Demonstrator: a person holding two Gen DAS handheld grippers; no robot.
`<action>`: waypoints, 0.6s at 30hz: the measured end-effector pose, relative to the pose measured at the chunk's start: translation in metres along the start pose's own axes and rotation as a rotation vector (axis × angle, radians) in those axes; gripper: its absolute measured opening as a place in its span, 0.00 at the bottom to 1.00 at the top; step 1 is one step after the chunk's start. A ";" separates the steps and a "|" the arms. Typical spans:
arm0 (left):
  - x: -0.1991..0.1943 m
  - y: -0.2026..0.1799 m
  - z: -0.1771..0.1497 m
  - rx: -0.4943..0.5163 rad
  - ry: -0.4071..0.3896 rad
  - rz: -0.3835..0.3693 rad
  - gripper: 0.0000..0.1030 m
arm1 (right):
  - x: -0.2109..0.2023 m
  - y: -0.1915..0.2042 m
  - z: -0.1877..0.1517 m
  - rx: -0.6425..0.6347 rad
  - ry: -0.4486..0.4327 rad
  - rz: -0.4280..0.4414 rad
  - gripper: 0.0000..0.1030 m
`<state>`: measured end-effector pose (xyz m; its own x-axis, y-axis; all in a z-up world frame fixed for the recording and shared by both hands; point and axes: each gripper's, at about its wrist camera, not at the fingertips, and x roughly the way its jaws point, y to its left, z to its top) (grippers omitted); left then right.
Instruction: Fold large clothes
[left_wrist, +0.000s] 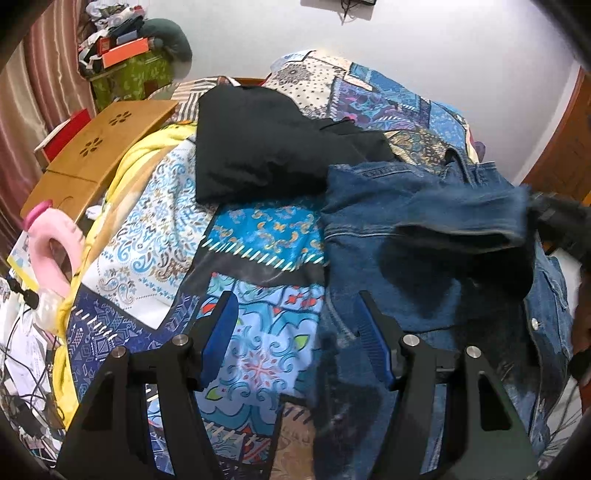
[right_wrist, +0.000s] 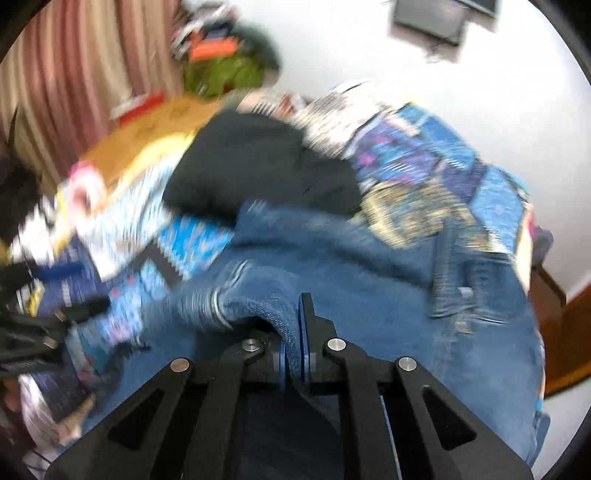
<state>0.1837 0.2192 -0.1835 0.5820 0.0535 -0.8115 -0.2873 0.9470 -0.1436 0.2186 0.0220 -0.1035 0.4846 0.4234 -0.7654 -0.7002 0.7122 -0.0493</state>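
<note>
A blue denim jacket (left_wrist: 436, 280) lies on the patterned bed cover at the right; it also shows in the right wrist view (right_wrist: 424, 280). One sleeve (left_wrist: 461, 218) is lifted and held across the jacket's body. My right gripper (right_wrist: 295, 332) is shut on that sleeve's denim; it shows at the right edge of the left wrist view (left_wrist: 532, 206). My left gripper (left_wrist: 295, 317) is open and empty, low over the jacket's left edge. A black garment (left_wrist: 266, 147) lies folded behind the jacket. The right wrist view is blurred.
The patterned blue bed cover (left_wrist: 155, 229) spreads under everything. A wooden lap desk (left_wrist: 96, 147) and a pink ring-shaped object (left_wrist: 55, 247) sit at the left bed edge. Cables and clutter lie at the lower left (left_wrist: 22, 369). A white wall (left_wrist: 443, 55) stands behind.
</note>
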 end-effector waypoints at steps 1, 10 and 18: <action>-0.001 -0.004 0.001 0.005 -0.003 -0.006 0.62 | -0.018 -0.014 0.002 0.042 -0.038 -0.004 0.05; -0.001 -0.056 0.009 0.068 -0.009 -0.076 0.62 | -0.122 -0.098 -0.016 0.325 -0.255 -0.048 0.04; -0.007 -0.092 0.004 0.166 -0.013 -0.089 0.62 | -0.108 -0.148 -0.076 0.547 -0.148 -0.070 0.04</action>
<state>0.2092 0.1328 -0.1620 0.6098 -0.0300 -0.7920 -0.1051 0.9874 -0.1184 0.2300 -0.1714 -0.0625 0.6156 0.4109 -0.6725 -0.3097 0.9108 0.2730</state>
